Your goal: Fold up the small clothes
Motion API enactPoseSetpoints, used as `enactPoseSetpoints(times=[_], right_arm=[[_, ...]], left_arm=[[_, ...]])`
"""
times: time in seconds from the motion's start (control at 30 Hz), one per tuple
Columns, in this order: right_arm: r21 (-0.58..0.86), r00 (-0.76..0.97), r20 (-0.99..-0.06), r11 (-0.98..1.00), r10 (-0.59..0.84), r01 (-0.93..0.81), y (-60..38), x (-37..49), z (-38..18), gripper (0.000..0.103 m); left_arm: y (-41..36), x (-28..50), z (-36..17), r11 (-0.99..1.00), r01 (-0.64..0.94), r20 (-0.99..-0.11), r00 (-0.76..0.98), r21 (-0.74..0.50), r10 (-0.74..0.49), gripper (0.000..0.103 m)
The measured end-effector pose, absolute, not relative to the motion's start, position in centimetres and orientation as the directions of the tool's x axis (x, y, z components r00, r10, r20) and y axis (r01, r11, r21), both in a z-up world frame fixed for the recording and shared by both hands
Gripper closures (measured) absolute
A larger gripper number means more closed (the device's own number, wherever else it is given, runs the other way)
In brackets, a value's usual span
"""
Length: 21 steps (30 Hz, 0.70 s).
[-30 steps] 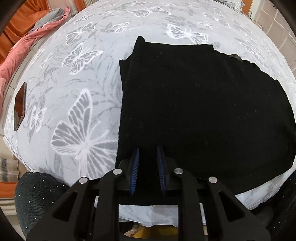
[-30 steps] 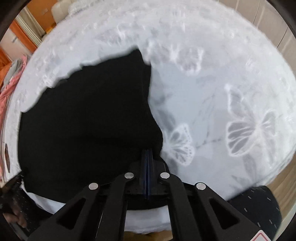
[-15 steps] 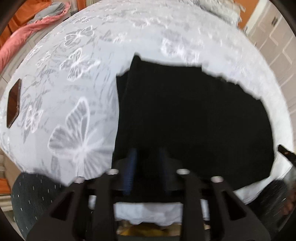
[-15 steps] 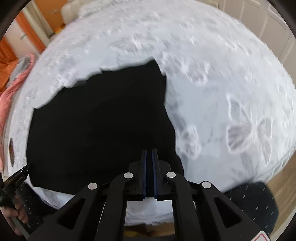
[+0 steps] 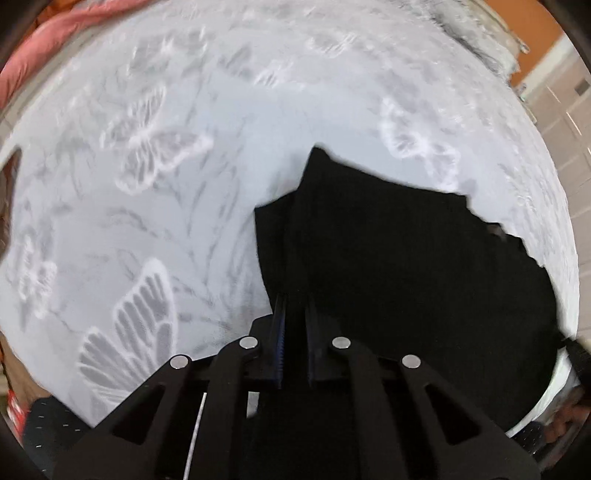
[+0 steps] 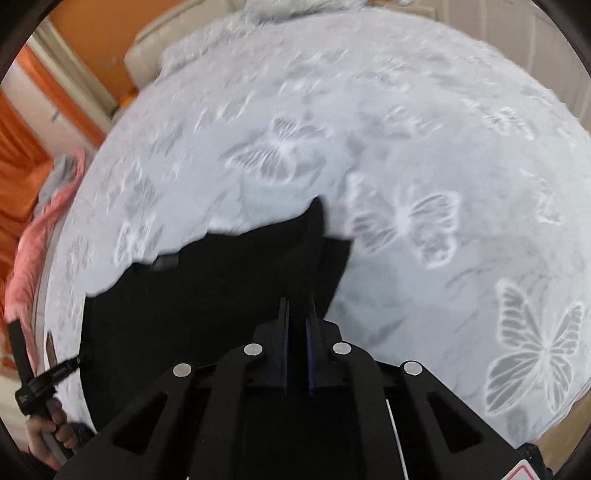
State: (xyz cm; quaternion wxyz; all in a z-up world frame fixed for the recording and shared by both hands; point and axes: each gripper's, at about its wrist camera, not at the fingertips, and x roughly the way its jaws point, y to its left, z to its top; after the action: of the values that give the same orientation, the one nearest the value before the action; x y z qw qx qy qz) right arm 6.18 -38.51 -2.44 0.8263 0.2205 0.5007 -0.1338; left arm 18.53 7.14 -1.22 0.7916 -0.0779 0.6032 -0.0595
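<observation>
A black garment [image 5: 399, 258] lies on a white bedspread with butterfly patterns [image 5: 155, 206]. My left gripper [image 5: 294, 306] is shut on the garment's near left edge and lifts it off the bed. My right gripper [image 6: 295, 306] is shut on the garment's [image 6: 207, 306] near right edge and lifts it too. The near hem hangs from both grippers, while the far part still rests on the bedspread [image 6: 424, 155]. In the right wrist view the left gripper shows at the far left, held by a hand.
A pink cloth [image 6: 33, 254] lies by the bed's left side, also in the left wrist view [image 5: 48, 33]. A dark flat object [image 5: 9, 173] sits at the bed's left edge. Orange curtains [image 6: 14, 147] and a beige headboard [image 6: 170, 48] stand behind.
Both grippers have closed on the garment's near edge and risen, lifting it and carrying it toward the far side. The garment now covers less of the bed.
</observation>
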Motion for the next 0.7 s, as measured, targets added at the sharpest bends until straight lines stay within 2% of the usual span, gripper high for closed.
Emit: enactPoseSetpoints(times=[0.03,0.07,0.27,0.33,0.4,0.47,0.53,0.63,0.7], right_arm=[[0.18,0.386,-0.923,0.866,-0.016,0.466,-39.2,6.6,-4.9,0.099],[0.19,0.37,-0.929,0.864,0.004,0.467,-39.5,6.6,-6.6,0.1],[0.147,0.479,-0.872,0.881,-0.098,0.449,-36.9,5.2,-0.4,0.094],[0.18,0.521,-0.853,0.919,-0.031,0.35,-33.4,4.8,1.6,0.094],[0.203,0.512,-0.857,0.951,0.059,0.232,-29.1,4.7,2.1,0.094],[0.219,0.487,-0.865,0.965,0.123,0.144,-25.3,5.0,1.5,0.095],[0.219,0.442,-0.882,0.973,0.163,0.077,-21.2,5.9,-0.5,0.097],[0.148,0.351,-0.929,0.987,0.12,0.056,-18.4,7.5,-4.3,0.097],[0.147,0.336,-0.935,0.986,0.112,0.081,-18.5,7.6,-6.1,0.099]], left_arm=[[7.1,18.5,-1.3,0.981,-0.001,-0.944,0.272,-0.195,-0.188,0.095],[6.8,18.5,-1.1,0.984,0.009,-0.946,0.273,-0.178,-0.174,0.095],[7.3,15.9,2.6,0.989,0.044,-0.928,0.343,-0.143,-0.149,0.09],[7.8,14.2,3.3,0.989,0.048,-0.925,0.35,-0.142,-0.15,0.08],[8.4,12.3,3.1,0.985,0.032,-0.929,0.33,-0.168,-0.169,0.065],[8.8,10.9,2.3,0.984,0.007,-0.941,0.293,-0.176,-0.171,0.061],[9.0,9.6,1.3,0.981,-0.025,-0.944,0.277,-0.194,-0.18,0.053],[9.6,8.4,-0.2,0.973,-0.061,-0.944,0.264,-0.221,-0.198,0.049],[10.2,7.9,-0.7,0.965,-0.079,-0.934,0.283,-0.251,-0.22,0.042]])
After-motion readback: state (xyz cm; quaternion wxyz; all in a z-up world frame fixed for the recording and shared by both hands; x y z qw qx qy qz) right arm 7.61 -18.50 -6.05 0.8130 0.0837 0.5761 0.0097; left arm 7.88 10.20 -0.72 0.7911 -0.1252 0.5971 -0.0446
